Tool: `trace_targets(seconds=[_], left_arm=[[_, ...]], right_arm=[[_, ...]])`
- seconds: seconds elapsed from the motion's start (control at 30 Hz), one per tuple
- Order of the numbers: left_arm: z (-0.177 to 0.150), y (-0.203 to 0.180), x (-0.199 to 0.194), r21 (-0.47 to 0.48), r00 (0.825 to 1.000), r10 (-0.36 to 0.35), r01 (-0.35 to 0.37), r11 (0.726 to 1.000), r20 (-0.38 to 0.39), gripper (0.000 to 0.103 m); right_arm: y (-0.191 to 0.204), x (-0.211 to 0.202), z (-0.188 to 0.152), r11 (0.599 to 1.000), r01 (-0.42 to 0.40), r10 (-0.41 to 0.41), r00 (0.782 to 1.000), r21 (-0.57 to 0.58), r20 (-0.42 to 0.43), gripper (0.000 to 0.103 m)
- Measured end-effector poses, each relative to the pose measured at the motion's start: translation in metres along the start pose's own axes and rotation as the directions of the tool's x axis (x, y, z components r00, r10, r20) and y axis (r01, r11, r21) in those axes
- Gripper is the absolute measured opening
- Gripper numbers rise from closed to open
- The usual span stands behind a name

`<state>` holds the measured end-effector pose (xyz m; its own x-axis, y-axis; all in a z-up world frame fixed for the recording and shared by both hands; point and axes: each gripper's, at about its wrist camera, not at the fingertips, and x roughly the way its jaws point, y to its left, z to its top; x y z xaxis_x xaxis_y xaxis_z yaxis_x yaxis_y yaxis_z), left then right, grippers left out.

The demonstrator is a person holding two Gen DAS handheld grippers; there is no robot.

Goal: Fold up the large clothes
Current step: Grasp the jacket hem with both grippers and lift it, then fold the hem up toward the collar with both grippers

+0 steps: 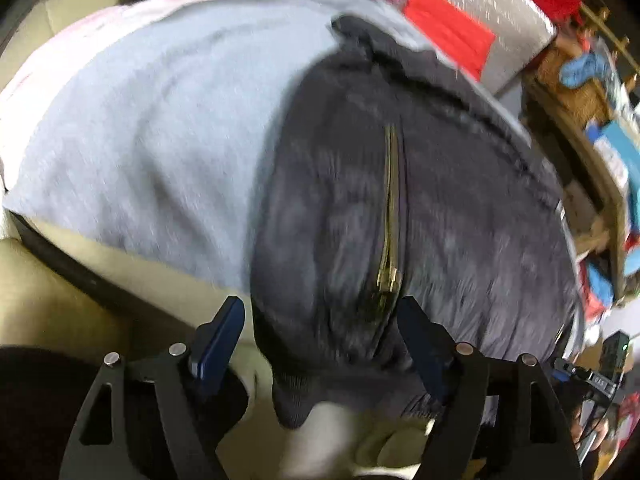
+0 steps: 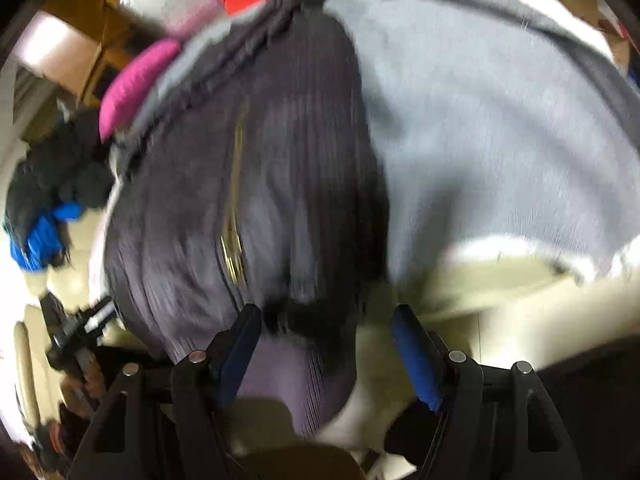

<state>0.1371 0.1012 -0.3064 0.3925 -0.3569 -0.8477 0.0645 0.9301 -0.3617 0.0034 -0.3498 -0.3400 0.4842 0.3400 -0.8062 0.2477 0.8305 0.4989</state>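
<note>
Lying across a pale grey cloth [image 1: 160, 128], a dark grey ribbed garment [image 1: 344, 184] with a brass zipper [image 1: 390, 216] is seen spread flat, its near hem hanging over the near edge of the cream surface [image 1: 80, 296] that carries it; whether that surface is a bed or a sofa cannot be told through the blur. The left gripper [image 1: 320, 336] is held over the garment's near end, its blue-padded jaws spread, with the hem between them but apparently not pressed. The right gripper [image 2: 326, 340] is placed at the same hem from the other side, jaws likewise released, a fold of dark fabric lying between the pads and touching the left one at most. Beyond the far edge of the grey cloth, a magenta item [image 2: 136, 80], a red cloth [image 1: 448, 32] and a dark heap with blue fabric [image 2: 44, 236] are visible among clutter.
</note>
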Motion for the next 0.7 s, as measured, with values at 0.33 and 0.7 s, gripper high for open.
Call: trace_targets(seconds=[0.33,0.7], left_arm=[[-0.016,0.008,0.02,-0.055,0.994,-0.031,0.025,0.998,-0.105,0.074],[-0.035,0.008,0.014,-0.038,0.981,-0.034,0.027,0.999,-0.193,0.077]], right_arm=[[0.034,0.049,-0.014,0.992,0.046,-0.055,0.996,-0.118,-0.077,0.061],[0.065,0.027,-0.025,0.98,0.007,-0.023,0.997,-0.2,-0.079,0.038]])
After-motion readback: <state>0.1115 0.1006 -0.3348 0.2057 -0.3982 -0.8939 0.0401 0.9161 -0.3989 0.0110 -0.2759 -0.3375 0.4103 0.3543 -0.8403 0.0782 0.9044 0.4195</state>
